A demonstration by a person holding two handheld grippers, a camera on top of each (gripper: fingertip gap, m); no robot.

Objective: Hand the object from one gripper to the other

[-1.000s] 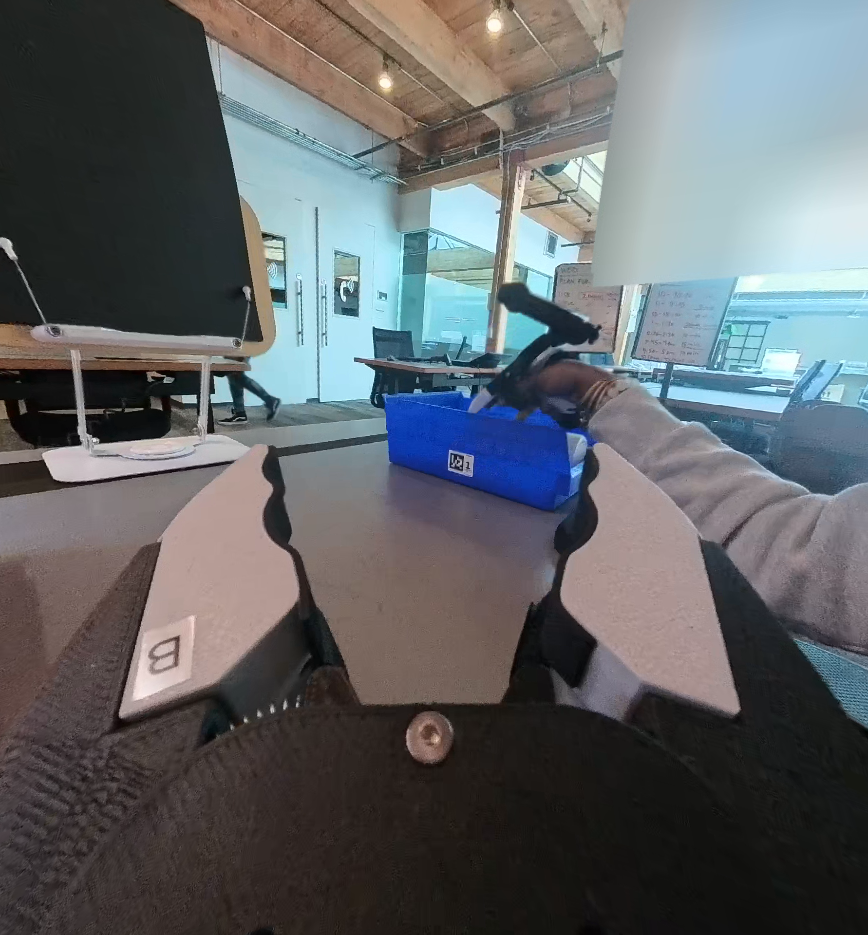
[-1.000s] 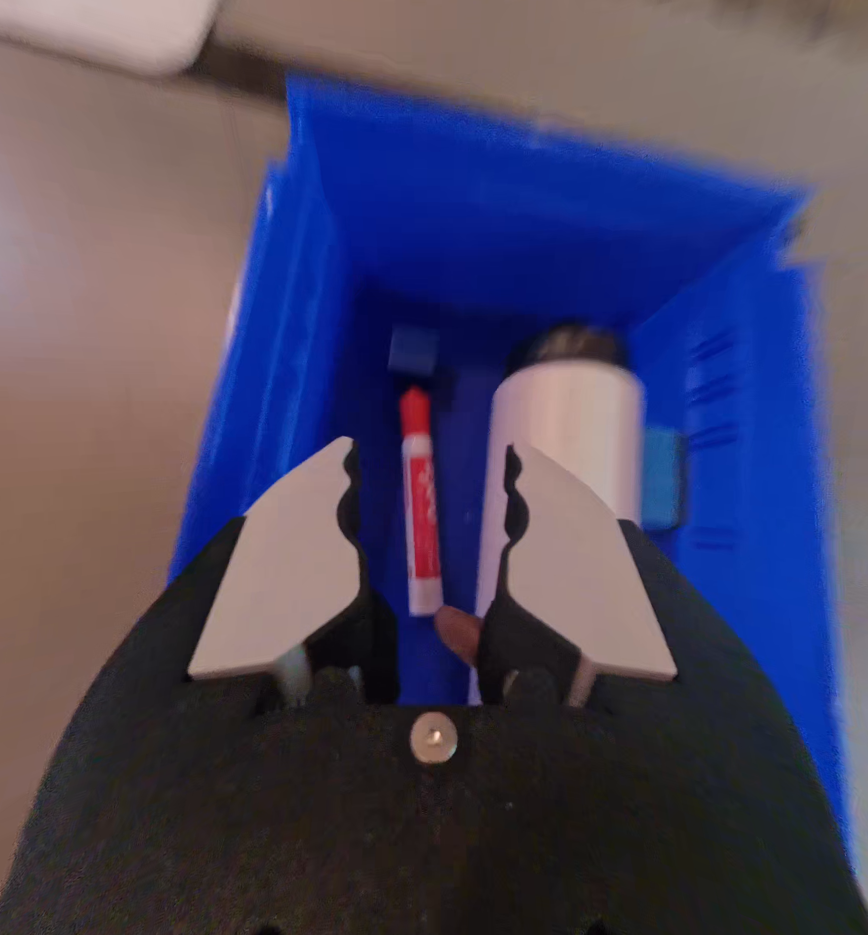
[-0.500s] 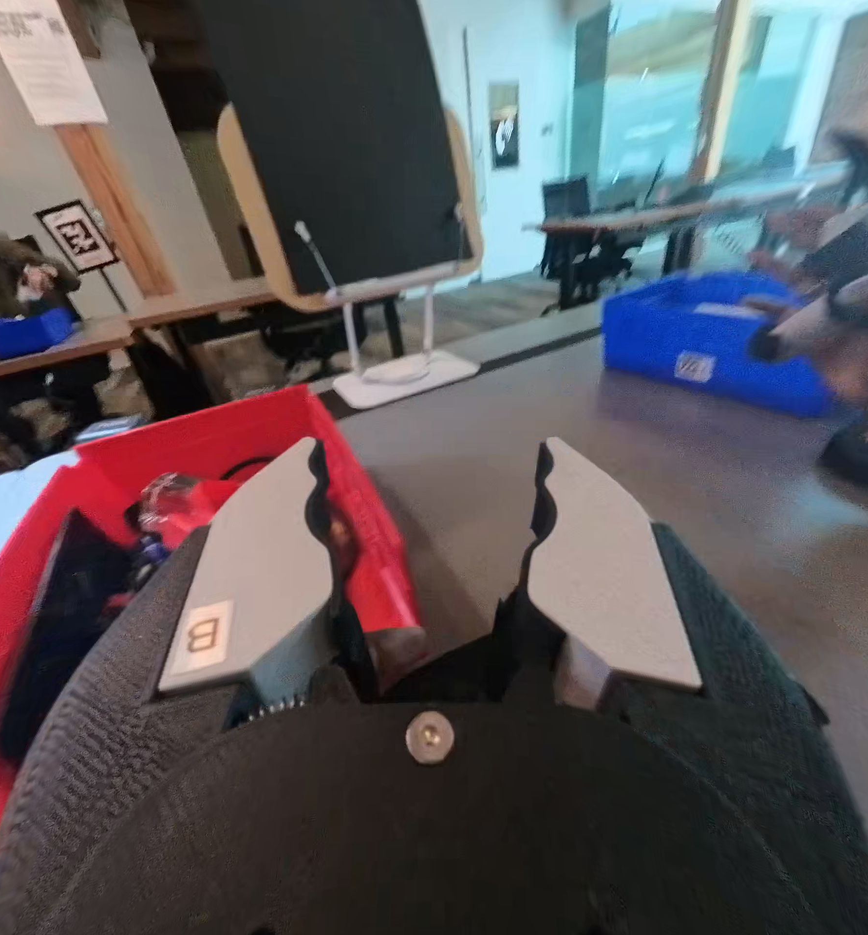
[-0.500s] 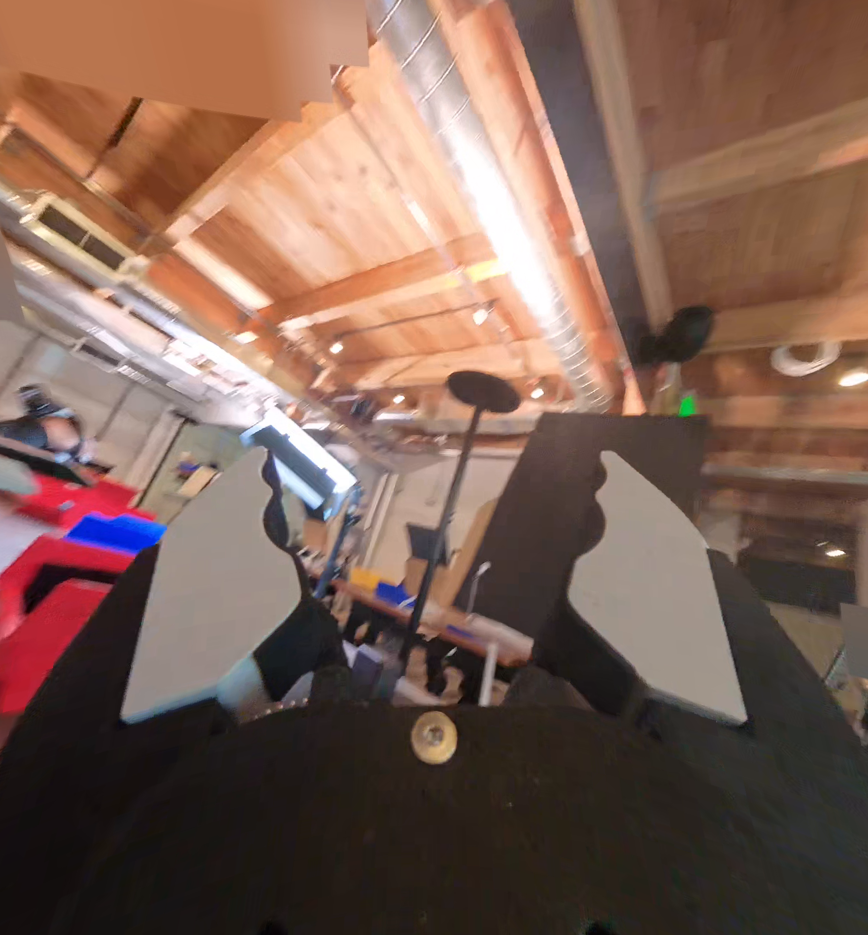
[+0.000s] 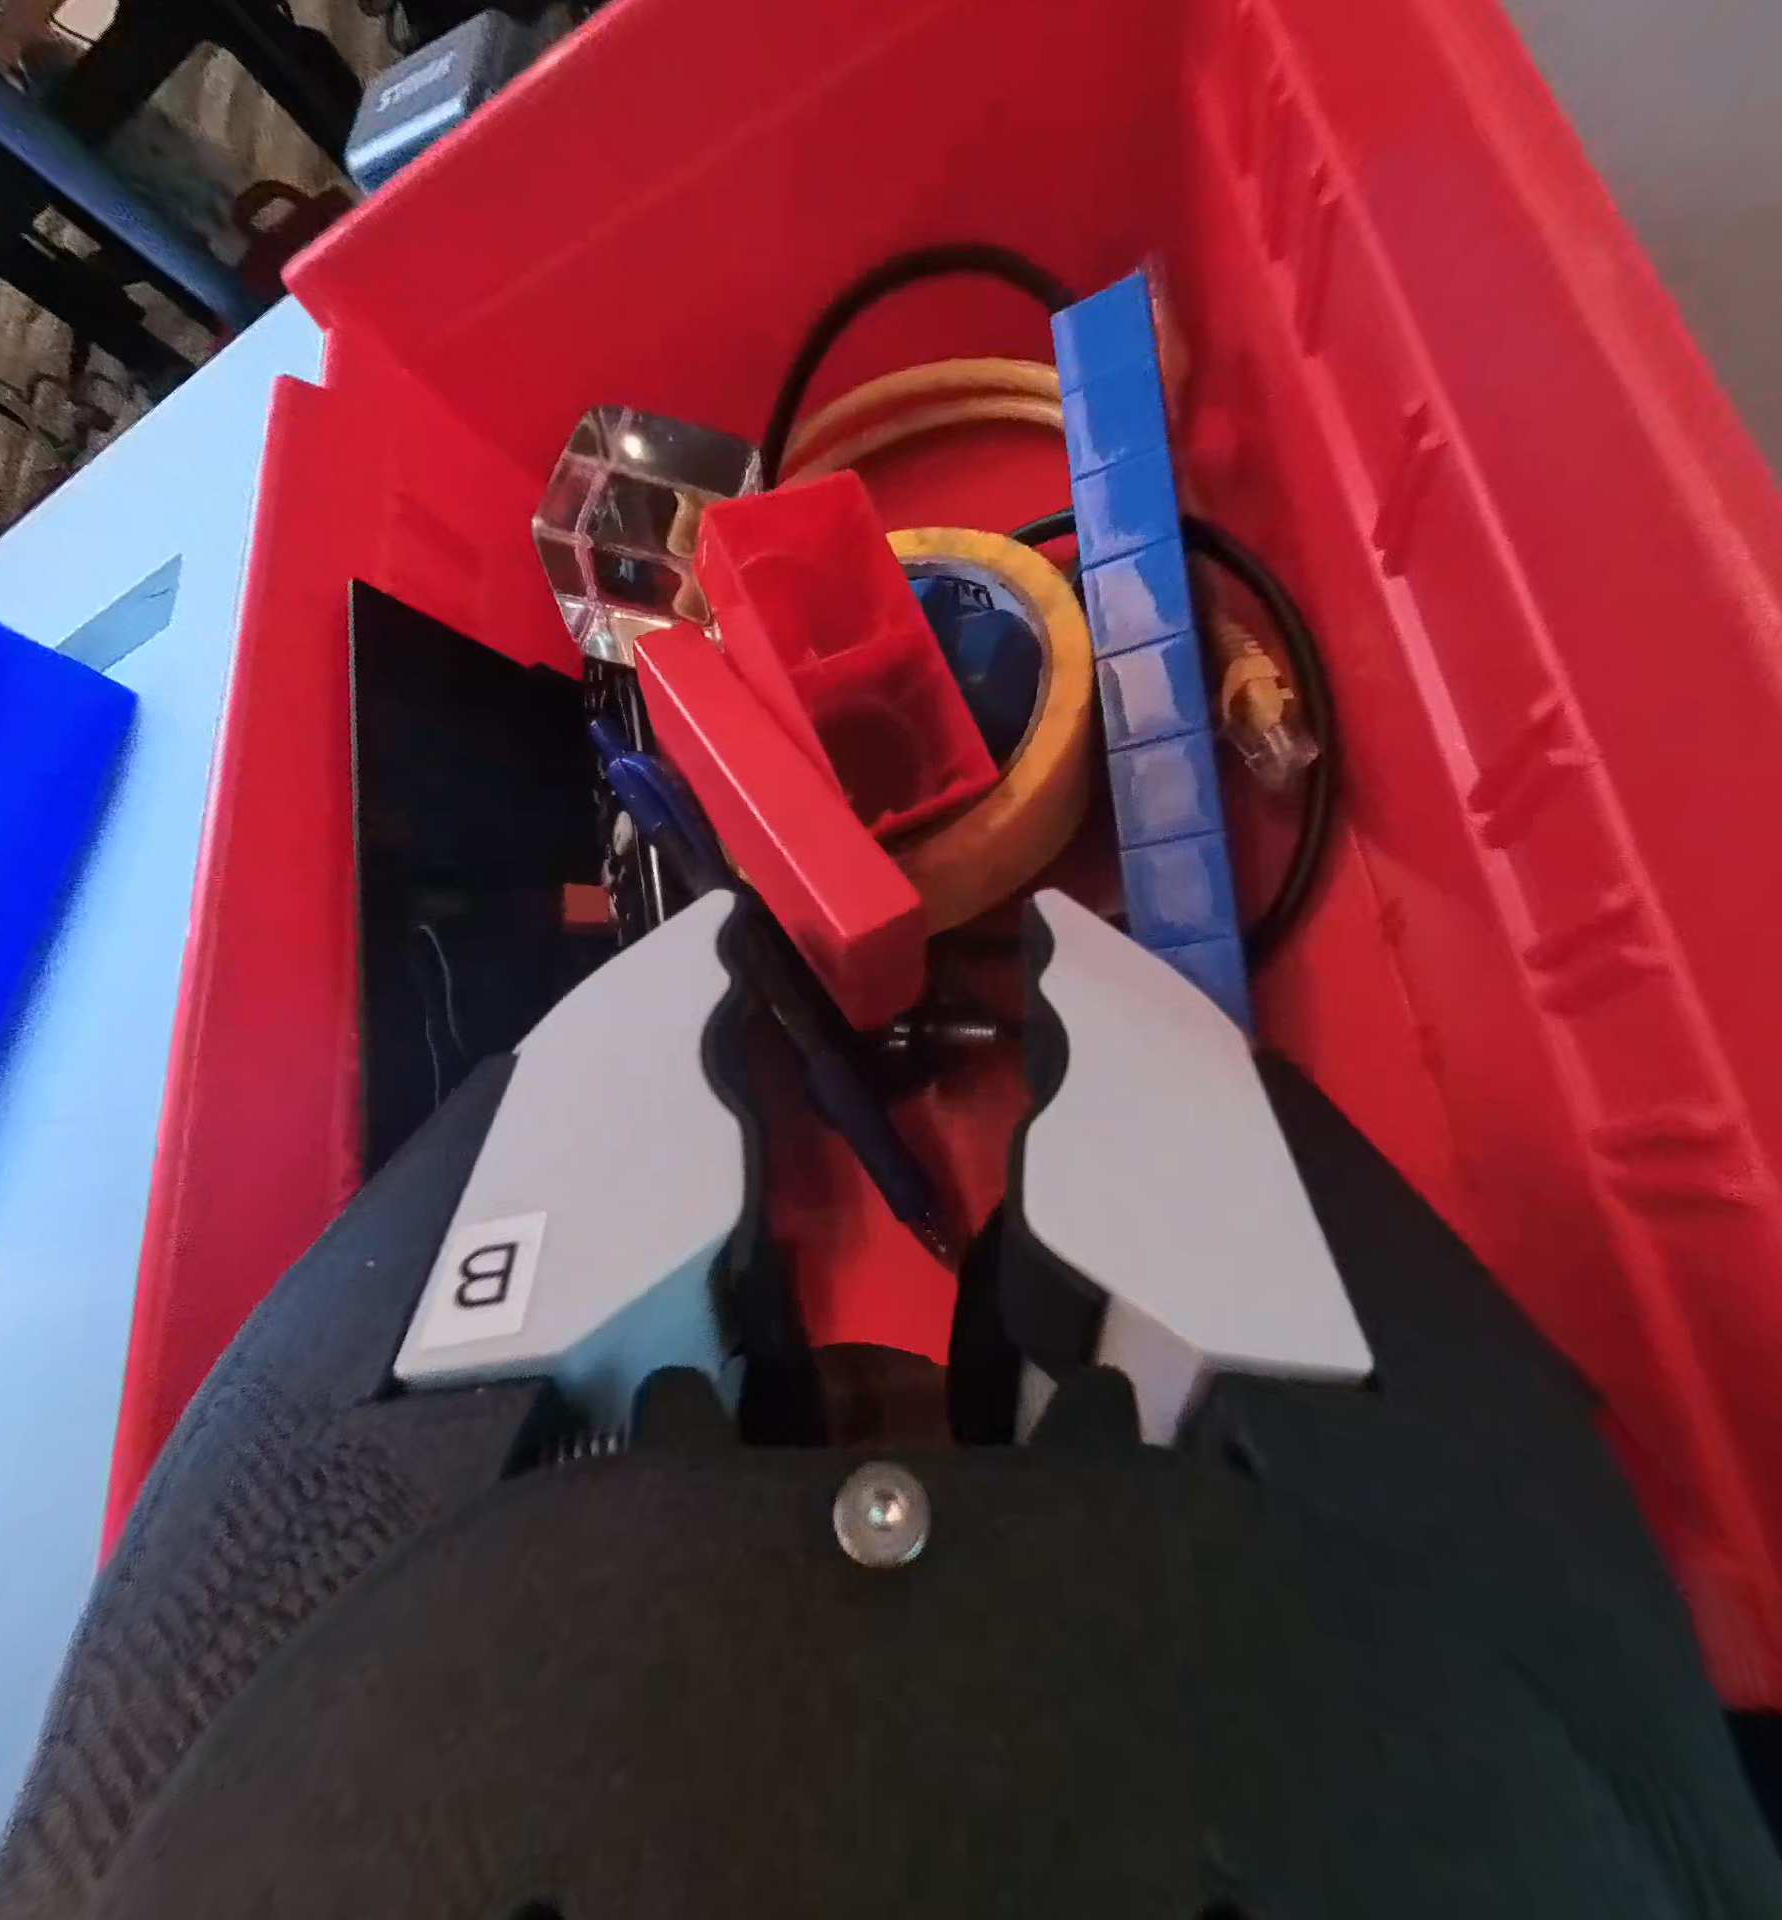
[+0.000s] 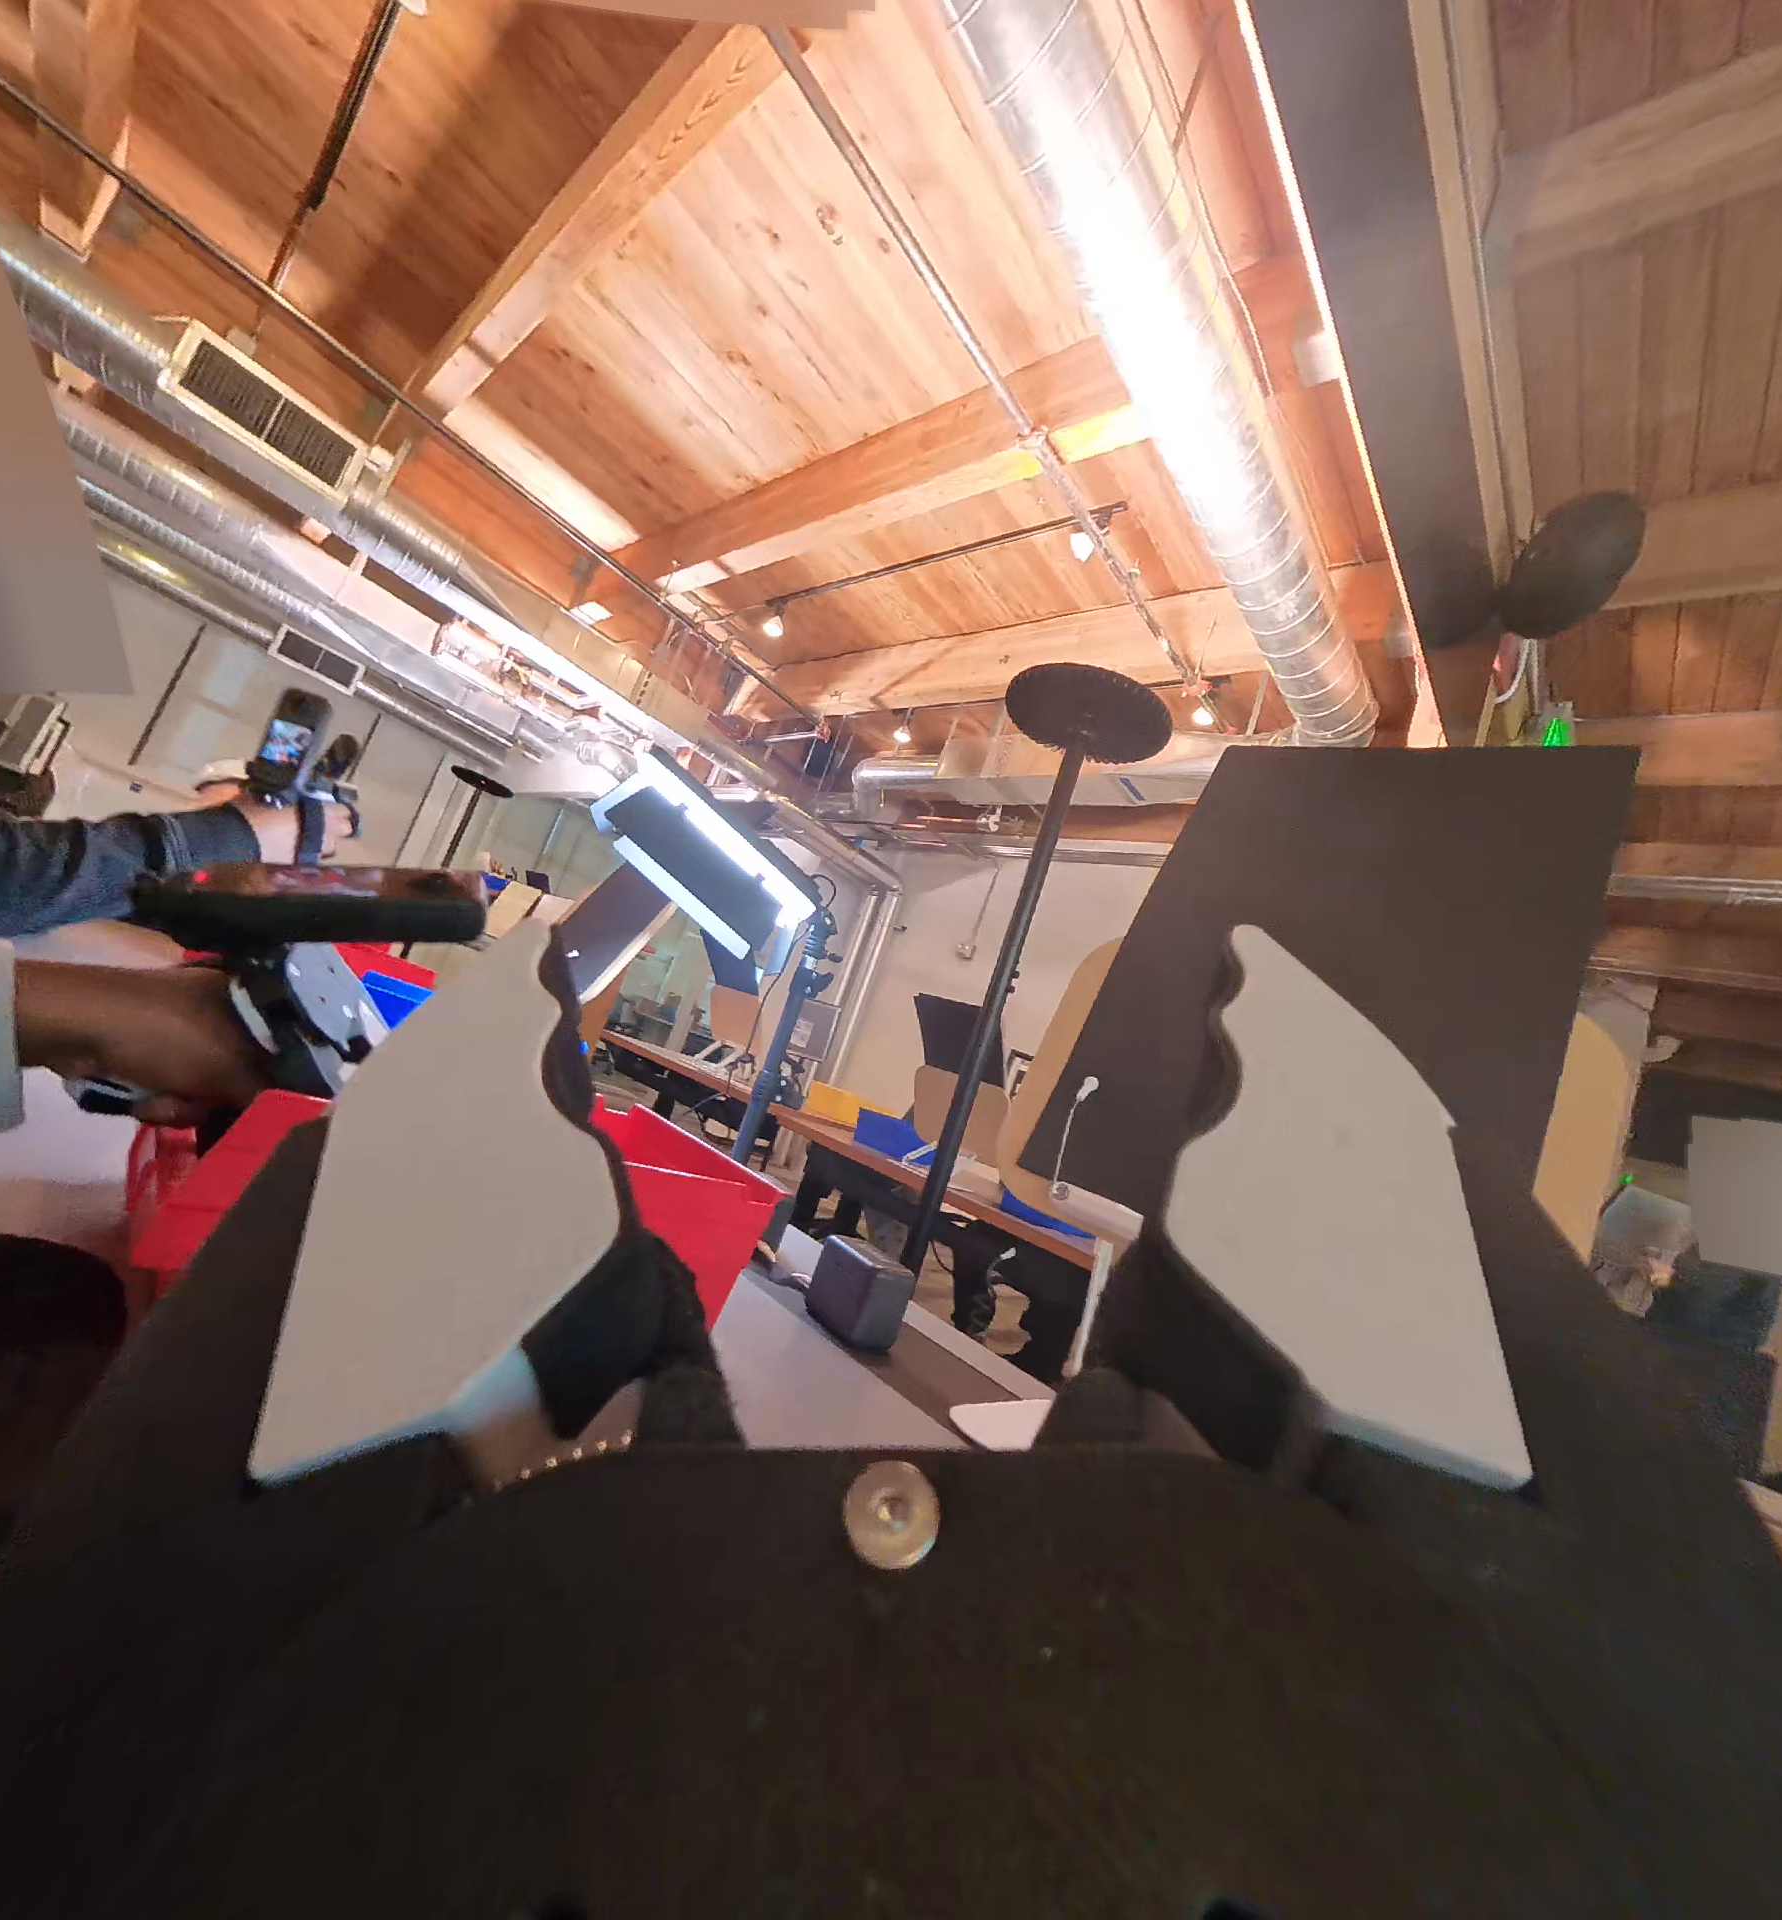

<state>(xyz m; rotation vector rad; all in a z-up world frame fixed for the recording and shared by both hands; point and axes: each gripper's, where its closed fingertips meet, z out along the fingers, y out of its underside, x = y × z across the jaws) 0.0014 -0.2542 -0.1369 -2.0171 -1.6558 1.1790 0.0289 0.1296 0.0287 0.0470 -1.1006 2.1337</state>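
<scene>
My left gripper is open and points down into a red bin. Its fingertips hover just over a red plastic block and a blue pen, holding neither. The bin also holds a clear cube, a yellow tape roll, a blue bar of joined blocks, an orange cable and a black board. My right gripper is wide open, empty and tilted up at the ceiling. In the right wrist view the left gripper, held by a hand, sits over the red bin.
A blue bin's corner lies left of the red bin on the pale table. In the right wrist view a black lamp stand, a black panel and a light bar stand beyond the grey table.
My left gripper swung left from the grey table and dipped into the red bin. My right gripper left the blue bin, tilted up toward the ceiling and opened wider.
</scene>
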